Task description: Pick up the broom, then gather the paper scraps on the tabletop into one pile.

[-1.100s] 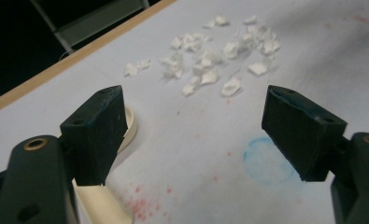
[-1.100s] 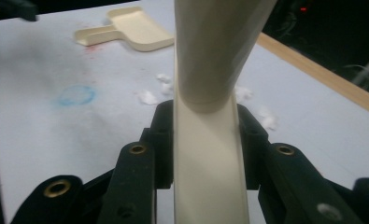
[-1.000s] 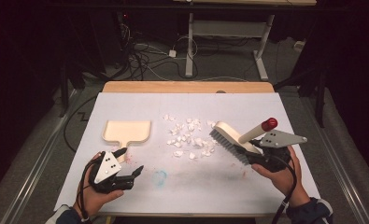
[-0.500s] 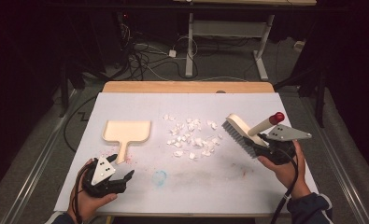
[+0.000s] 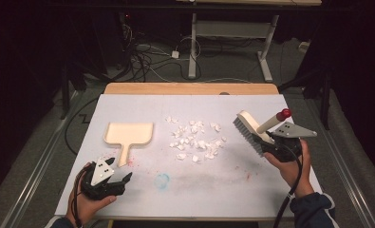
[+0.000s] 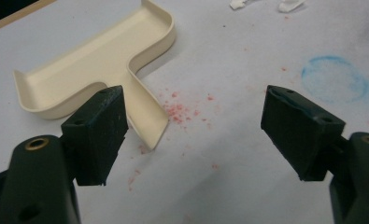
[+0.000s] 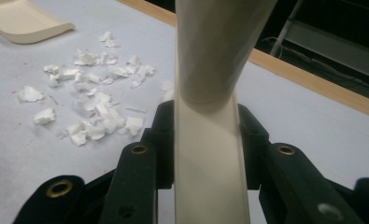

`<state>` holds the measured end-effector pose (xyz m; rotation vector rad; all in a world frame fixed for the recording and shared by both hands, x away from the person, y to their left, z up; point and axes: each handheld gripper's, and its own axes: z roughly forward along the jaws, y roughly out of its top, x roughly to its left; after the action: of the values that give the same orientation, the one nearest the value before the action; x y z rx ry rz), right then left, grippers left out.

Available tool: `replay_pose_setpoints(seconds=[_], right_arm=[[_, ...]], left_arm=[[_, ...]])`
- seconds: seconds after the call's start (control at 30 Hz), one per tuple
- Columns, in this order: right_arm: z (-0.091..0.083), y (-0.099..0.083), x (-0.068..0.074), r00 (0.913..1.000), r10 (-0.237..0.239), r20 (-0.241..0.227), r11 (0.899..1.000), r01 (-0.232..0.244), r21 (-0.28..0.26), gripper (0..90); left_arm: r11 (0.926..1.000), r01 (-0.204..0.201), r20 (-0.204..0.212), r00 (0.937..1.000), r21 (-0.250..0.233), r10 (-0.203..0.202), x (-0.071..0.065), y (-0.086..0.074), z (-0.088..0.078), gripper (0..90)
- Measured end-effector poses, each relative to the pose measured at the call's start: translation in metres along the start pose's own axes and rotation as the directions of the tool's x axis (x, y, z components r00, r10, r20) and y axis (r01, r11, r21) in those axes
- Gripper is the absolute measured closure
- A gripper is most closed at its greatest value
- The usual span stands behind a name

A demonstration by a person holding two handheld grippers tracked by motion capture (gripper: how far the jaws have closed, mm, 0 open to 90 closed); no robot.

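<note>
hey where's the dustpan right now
In the high view the dustpan lies flat on the table's left half, left of the paper scraps, its handle pointing toward the open left tool, untouched.

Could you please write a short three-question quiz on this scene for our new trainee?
1. True or false: the right gripper is shut on the brush.
2. Which lies nearest the left gripper? A) the scraps B) the dustpan C) the brush
3. Fill in: the left gripper's jaws are ____.

Key: 1 true, its jaws clamp the brush's handle. 2 B, the dustpan's handle points toward that gripper. 3 open, with nothing between them.
</note>
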<state>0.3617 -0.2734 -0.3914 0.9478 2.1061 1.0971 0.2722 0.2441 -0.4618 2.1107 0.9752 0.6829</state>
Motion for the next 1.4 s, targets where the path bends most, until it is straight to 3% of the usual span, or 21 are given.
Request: replay_pose_setpoints(seconds=[0.27, 0.6, 0.9, 1.0, 1.17, 1.27, 1.4], right_arm=[[0.017, -0.003, -0.004, 0.9987, -0.022, 0.045, 0.999, 0.020, 0.035, 67.5], [0.034, -0.001, -0.009, 0.9978, -0.019, 0.064, 0.999, 0.015, 0.048, 67.5], [0.052, 0.014, -0.013, 0.9942, -0.051, 0.094, 0.998, 0.047, 0.052, 67.6], [0.064, 0.020, -0.016, 0.9939, -0.046, 0.101, 0.998, 0.041, 0.052, 67.6], [0.093, 0.034, -0.016, 0.9878, -0.099, 0.120, 0.990, 0.086, 0.108, 67.5], [0.111, 0.041, -0.013, 0.9853, -0.126, 0.115, 0.983, 0.109, 0.145, 67.5], [0.137, 0.049, -0.004, 0.9813, -0.157, 0.111, 0.974, 0.135, 0.184, 67.5]], left_arm=[[1.0000, -0.005, 0.006, 1.0000, 0.005, 0.005, 0.000, 0.001, 0.001, 21.4], [0.9997, -0.022, 0.021, 0.9996, 0.012, 0.021, -0.003, 0.000, 0.002, 21.4], [0.9992, -0.032, 0.034, 0.9989, 0.022, 0.031, -0.004, -0.001, 0.003, 21.4], [0.9992, -0.034, 0.044, 0.9985, 0.021, 0.033, -0.005, 0.001, 0.003, 21.4], [0.9986, -0.051, 0.046, 0.9977, 0.017, 0.050, -0.007, 0.005, 0.005, 21.0], [0.9996, -0.021, 0.058, 0.9981, 0.017, 0.020, -0.004, 0.003, 0.005, 21.0], [0.9998, -0.020, 0.060, 0.9980, 0.009, 0.019, -0.004, 0.002, 0.004, 21.0]])
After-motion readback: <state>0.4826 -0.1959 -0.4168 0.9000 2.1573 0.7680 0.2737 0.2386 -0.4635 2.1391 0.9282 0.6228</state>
